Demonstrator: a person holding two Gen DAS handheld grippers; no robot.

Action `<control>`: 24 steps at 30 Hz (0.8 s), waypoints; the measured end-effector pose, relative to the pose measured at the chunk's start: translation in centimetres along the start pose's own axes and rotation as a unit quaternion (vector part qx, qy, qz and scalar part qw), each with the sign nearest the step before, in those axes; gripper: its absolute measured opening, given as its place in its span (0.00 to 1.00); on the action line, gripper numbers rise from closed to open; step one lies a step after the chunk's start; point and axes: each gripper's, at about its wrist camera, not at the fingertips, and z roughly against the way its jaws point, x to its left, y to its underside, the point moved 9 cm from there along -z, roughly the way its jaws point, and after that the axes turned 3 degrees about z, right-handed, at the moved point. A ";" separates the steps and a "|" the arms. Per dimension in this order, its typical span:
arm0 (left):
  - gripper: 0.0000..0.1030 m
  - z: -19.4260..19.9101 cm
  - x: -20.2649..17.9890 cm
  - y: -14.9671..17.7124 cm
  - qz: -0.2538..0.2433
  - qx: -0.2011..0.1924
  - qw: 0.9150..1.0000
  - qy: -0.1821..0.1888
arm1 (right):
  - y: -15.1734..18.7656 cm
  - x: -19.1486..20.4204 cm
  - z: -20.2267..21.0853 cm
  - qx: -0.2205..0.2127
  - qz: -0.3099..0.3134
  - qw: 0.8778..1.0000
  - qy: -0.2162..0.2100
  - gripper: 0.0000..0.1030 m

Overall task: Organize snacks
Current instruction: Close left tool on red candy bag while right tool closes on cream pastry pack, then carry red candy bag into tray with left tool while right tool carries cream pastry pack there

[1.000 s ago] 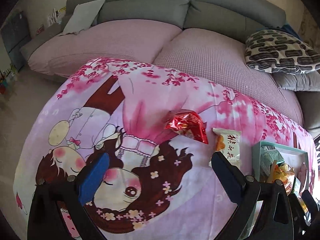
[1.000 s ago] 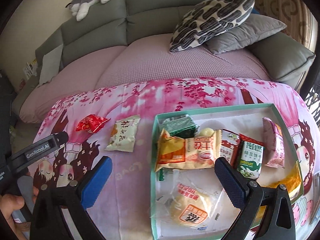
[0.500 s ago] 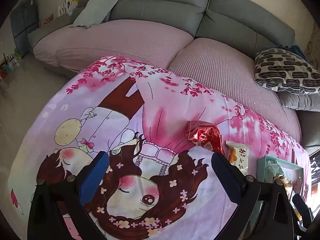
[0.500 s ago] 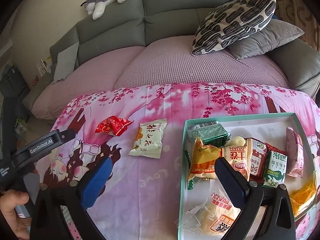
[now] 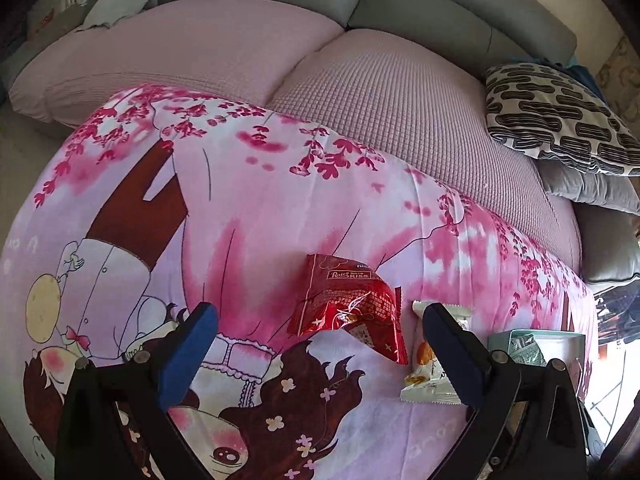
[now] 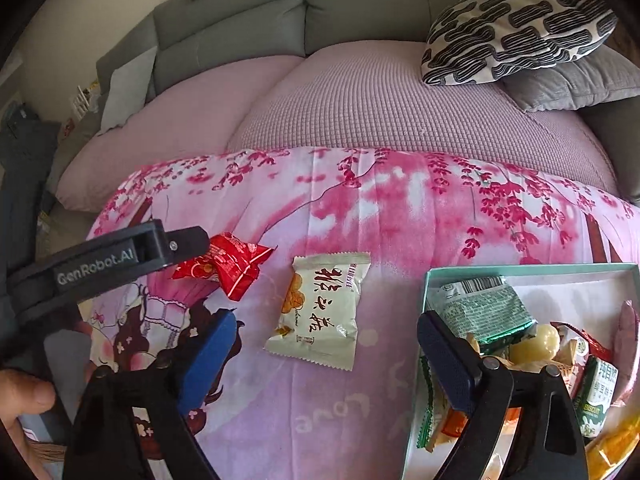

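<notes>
A red foil snack packet (image 5: 347, 307) lies on the pink cartoon cloth (image 5: 248, 208), with a white snack packet (image 5: 430, 364) to its right. My left gripper (image 5: 320, 348) is open, its jaws either side of the red packet and just short of it. In the right wrist view the red packet (image 6: 228, 266) and white packet (image 6: 322, 308) lie left of a teal box (image 6: 436, 276) holding several snacks. My right gripper (image 6: 324, 356) is open and empty, hovering before the white packet.
A grey sofa with pink cushions (image 6: 360, 96) stands behind the cloth. A black-and-white patterned pillow (image 6: 516, 28) lies at the back right. The left gripper's arm (image 6: 100, 260) shows at the left of the right wrist view.
Both grippers have moved forward. The left one has closed in on the red packet, the right one has shifted left from over the box towards the white packet.
</notes>
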 end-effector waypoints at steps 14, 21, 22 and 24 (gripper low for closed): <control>0.72 -4.3 -1.3 -0.1 -0.011 0.051 0.998 0.030 | -0.5 0.9 -5.4 0.042 0.021 0.999 0.018 0.70; 0.58 -4.1 -1.6 0.1 -0.017 0.046 0.998 0.040 | -0.2 1.2 -5.5 0.048 0.013 0.999 0.012 0.54; 0.55 -3.9 -1.6 0.2 -0.015 0.044 0.998 0.041 | -0.1 1.1 -5.2 0.046 0.008 0.999 0.008 0.54; 0.55 -3.2 -1.3 0.3 -0.009 0.038 0.998 0.039 | 0.0 1.1 -4.1 0.039 0.003 0.999 0.005 0.54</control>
